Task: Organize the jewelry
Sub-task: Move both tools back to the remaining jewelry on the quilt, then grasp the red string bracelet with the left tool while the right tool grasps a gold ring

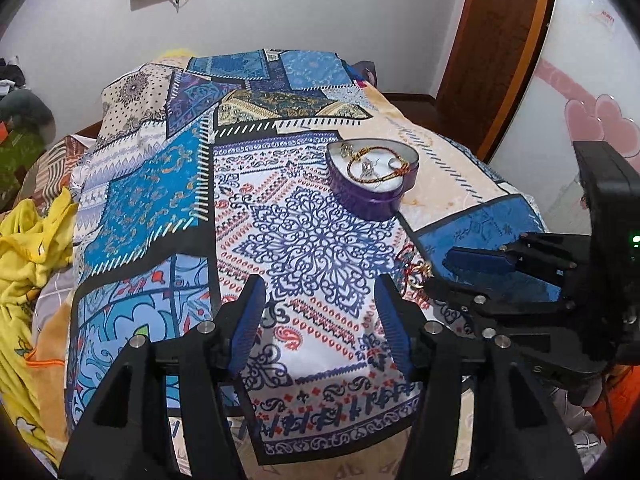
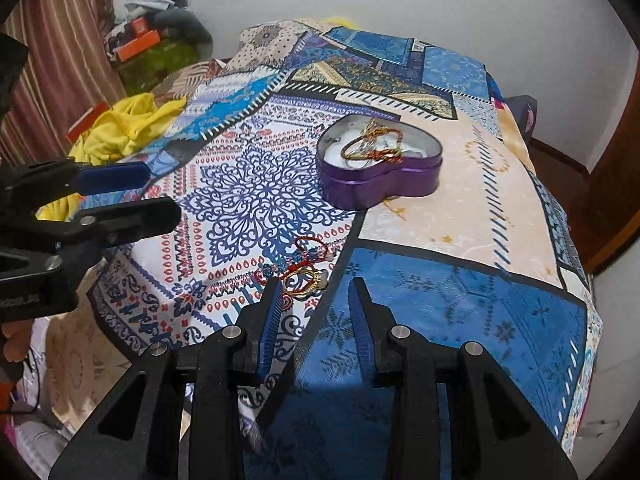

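Observation:
A purple heart-shaped tin [image 1: 370,196] [image 2: 380,178] stands open on the patterned bedspread, holding gold and red bracelets [image 1: 376,164] [image 2: 372,146] on its white lining. Loose jewelry lies on the cloth nearer me: a red-thread bracelet with blue beads [image 2: 308,254] and gold rings [image 2: 306,280] [image 1: 418,268]. My right gripper [image 2: 316,286] is open, its fingertips just short of the gold rings. It shows in the left wrist view [image 1: 440,270] at right. My left gripper [image 1: 320,284] is open and empty above the cloth; it shows in the right wrist view [image 2: 160,192] at left.
The patterned bedspread [image 1: 304,224] [image 2: 460,300] covers a bed. Yellow cloth [image 1: 28,248] [image 2: 128,124] is heaped at the left. A brown door [image 1: 492,40] stands at the right, a cluttered pile [image 2: 160,28] in the far corner.

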A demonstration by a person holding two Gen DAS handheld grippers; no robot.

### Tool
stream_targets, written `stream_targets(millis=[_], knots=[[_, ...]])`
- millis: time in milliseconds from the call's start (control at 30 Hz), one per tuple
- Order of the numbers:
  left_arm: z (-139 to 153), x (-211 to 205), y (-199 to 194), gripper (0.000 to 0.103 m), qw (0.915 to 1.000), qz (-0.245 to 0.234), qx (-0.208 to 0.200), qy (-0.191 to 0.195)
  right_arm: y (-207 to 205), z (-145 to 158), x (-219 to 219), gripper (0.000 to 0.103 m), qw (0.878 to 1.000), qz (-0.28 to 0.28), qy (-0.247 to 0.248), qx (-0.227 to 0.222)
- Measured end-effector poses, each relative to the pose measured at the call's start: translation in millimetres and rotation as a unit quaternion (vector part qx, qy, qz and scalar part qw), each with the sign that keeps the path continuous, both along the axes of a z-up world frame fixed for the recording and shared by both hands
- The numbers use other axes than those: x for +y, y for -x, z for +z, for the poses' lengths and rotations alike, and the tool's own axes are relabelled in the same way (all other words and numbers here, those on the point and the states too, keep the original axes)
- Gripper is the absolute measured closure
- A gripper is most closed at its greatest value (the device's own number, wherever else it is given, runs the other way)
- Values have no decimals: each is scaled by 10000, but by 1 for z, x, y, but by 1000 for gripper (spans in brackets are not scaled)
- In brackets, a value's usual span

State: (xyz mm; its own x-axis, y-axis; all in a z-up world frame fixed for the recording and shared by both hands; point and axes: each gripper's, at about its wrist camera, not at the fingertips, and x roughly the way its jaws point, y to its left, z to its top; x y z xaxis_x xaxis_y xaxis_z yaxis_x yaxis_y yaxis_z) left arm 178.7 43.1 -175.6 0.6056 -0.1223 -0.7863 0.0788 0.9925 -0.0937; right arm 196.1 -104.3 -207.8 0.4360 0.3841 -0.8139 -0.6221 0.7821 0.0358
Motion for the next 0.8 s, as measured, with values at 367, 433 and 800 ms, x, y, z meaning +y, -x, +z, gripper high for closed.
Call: stream_targets(millis=[367,433,800], knots=[[-12,-1,-5,47,9998,-54,169,44,3,-8,7,72,9987,352,211,-297],[-13,-4,-6,47,9997,-93,199,59,2,-8,6,80,9988,353,173,-283],[-27,-23,-19,52,9978,-418,447,240,-6,1,-13,80,9996,-18,-163,-229]])
